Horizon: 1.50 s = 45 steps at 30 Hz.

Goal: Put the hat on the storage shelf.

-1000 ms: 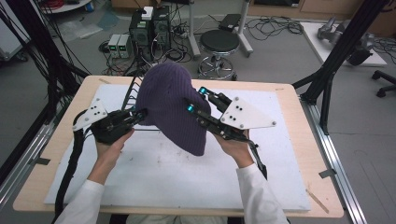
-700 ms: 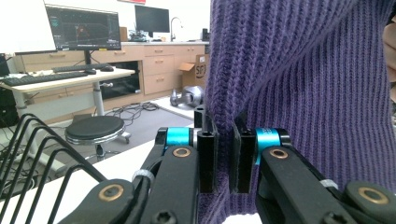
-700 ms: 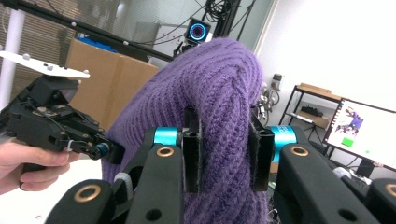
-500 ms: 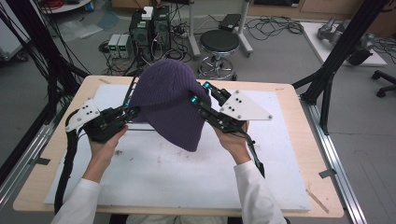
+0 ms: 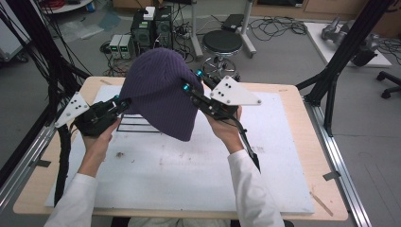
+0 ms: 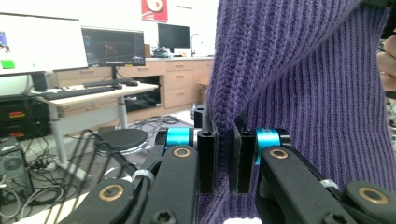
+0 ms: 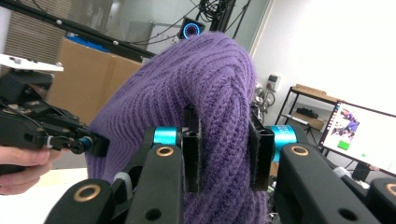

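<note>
While the person's hands rise from the six o'clock edge of the table [image 5: 302,142], the left gripper [image 5: 124,103] at nine o'clock is clamped on the edge of the purple knit beanie [image 5: 161,94], its jaws nearly together on a thin fold. At three o'clock the right gripper [image 5: 193,81] is pinched on a thick roll of the same knit. Held off the white mat [image 5: 189,175], the beanie hangs between them above a black wire rack [image 5: 135,125]. Beyond, at twelve o'clock, a stool [image 5: 222,42] stands on the floor.
</note>
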{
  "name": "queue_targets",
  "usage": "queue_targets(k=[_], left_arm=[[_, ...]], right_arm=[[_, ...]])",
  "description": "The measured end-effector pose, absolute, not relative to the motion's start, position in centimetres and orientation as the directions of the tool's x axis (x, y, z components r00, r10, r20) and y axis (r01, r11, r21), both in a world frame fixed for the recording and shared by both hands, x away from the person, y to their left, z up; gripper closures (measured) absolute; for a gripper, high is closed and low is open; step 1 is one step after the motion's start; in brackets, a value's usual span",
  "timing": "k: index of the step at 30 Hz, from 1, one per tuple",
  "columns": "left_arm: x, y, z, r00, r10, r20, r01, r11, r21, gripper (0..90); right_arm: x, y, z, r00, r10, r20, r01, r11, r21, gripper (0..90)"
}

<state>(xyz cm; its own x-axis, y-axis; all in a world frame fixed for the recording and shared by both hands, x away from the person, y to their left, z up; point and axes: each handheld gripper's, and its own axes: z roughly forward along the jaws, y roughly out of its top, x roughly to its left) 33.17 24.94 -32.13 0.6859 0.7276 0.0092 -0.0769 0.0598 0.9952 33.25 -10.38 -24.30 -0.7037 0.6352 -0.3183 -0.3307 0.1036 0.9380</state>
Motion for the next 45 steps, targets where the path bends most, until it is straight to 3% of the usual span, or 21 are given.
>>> queue_targets(k=[10,17,23,45], left_arm=[[34.7,26.3,-31.0,0.662,0.750,0.004,-0.067,0.054,0.996,83.8],[35.7,26.4,-28.6,0.634,0.770,0.077,-0.135,0.012,0.991,83.8],[36.7,26.8,-27.6,0.625,0.777,0.075,-0.141,0.018,0.990,83.8],[37.9,27.6,-29.2,0.592,0.804,0.054,-0.074,-0.013,0.997,83.2]], right_arm=[[35.2,-8.9,-23.4,-0.702,0.635,-0.322,-0.322,0.120,0.939,73.0],[36.5,-8.7,-22.1,-0.695,0.651,-0.305,-0.325,0.095,0.941,73.0],[37.4,-8.0,-20.8,-0.676,0.651,-0.344,-0.349,0.127,0.928,73.0],[40.5,-5.8,-21.9,-0.602,0.686,-0.408,-0.317,0.264,0.911,71.6]])
